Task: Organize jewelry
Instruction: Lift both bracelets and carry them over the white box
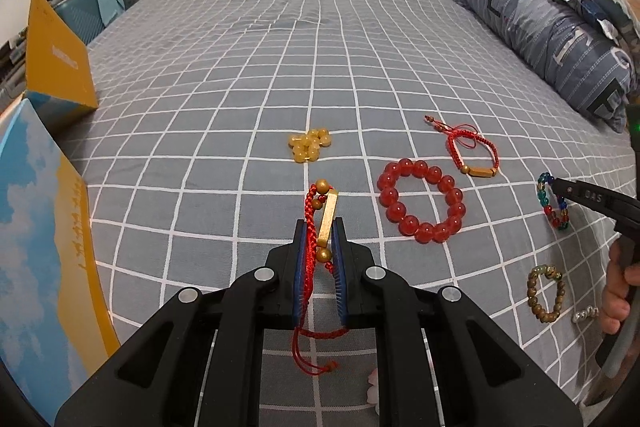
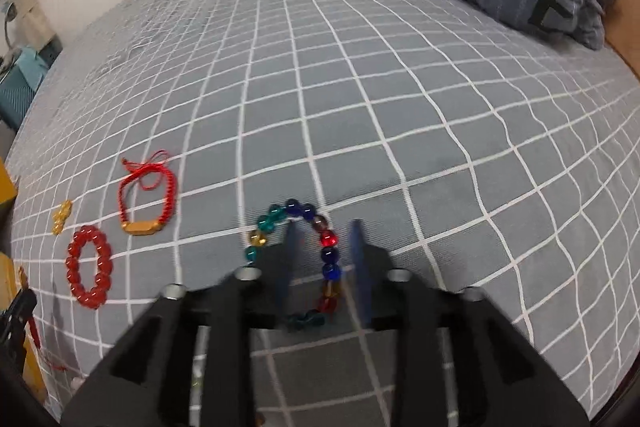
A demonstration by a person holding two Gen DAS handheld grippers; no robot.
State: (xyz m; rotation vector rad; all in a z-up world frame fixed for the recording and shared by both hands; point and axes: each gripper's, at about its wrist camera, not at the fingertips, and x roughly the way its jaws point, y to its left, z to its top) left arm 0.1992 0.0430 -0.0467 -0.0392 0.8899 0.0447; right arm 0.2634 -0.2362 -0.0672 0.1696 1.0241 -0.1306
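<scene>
Matt black plastic left gripper (image 1: 320, 235) holds a braided red cord bracelet (image 1: 320, 223) with a brushed gold bar; right of it, glossy red bead bracelet (image 1: 422, 205) lies on woven checked cloth bedsheet (image 1: 280, 67).

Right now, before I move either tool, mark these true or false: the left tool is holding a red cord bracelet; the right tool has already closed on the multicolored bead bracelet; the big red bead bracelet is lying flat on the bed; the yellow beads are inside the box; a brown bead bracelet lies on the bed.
1. The left tool holds a red cord bracelet. True.
2. The right tool has closed on the multicolored bead bracelet. False: it is open, with one finger inside the loop and one outside.
3. The red bead bracelet lies flat on the bed. True.
4. The yellow beads are inside the box. False: they sit bunched on the bed.
5. A brown bead bracelet lies on the bed. True.
</scene>
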